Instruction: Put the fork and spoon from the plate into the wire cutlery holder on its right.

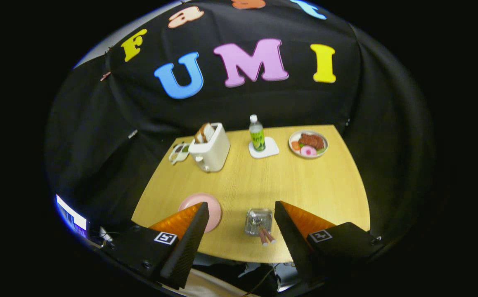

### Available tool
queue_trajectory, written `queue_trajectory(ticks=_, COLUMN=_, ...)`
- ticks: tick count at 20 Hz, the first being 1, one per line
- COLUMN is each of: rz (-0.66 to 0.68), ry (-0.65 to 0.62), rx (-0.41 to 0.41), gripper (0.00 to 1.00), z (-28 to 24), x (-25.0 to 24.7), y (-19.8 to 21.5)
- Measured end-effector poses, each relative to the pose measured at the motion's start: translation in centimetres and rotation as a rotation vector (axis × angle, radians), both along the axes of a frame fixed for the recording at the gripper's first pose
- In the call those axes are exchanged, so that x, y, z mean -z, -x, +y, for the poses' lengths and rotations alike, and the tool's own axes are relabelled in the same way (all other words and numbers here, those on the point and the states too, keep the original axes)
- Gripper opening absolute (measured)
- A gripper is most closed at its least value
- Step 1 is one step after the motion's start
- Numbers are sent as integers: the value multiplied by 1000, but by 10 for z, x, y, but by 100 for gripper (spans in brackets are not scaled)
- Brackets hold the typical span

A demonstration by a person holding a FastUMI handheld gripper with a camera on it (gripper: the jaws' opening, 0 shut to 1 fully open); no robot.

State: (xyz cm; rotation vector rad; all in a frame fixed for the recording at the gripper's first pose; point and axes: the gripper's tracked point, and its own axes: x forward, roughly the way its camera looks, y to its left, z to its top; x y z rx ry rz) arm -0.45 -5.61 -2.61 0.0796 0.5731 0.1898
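Up high in the gripper view, the gripper point(239, 214) hangs well above the wooden tabletop point(305, 185), its fingers point(189, 239) spread wide apart and clamped on nothing. Right between them, down on the near part of the tabletop, stands the wire cutlery holder point(258, 221), and two pink handles point(266, 236) poke out of it toward the near edge — which is the fork and which the spoon cannot be told from this height. Just to the holder's left sits the pink plate point(206, 206), partly hidden behind the left finger; the part that shows looks bare. Look farther across the tabletop: a cream toaster point(211, 148) with slices of bread point(204, 133) standing in its slots, and a coiled white cord point(178, 152) lying just beside it near the far left corner. In the middle at the back, a bottle point(256, 133) with a green label stands upright on a white square coaster point(264, 150). Over at the far right corner there's a white dish of food point(308, 144), with something brown and a pink round piece on it, well apart from the holder. Off the tabletop, low beyond the left finger, a lit screen point(71, 215) glows against the dark cloth.
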Motion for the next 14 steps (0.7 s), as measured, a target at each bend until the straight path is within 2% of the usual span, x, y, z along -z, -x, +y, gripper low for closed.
queue_trajectory(ticks=4, rz=-253, ry=11, rx=71, gripper=99, z=-1, x=-49, y=-3)
queue_trajectory(ticks=7, rz=-442, ry=67, rx=160, gripper=99, z=-18, x=-85, y=-7)
queue_trajectory(ticks=10, rz=-535, ry=33, rx=202, gripper=99, z=-16, x=-104, y=-1)
queue_trajectory(ticks=14, rz=-576, ry=-33, rx=187, gripper=99, z=-14, x=-115, y=-5)
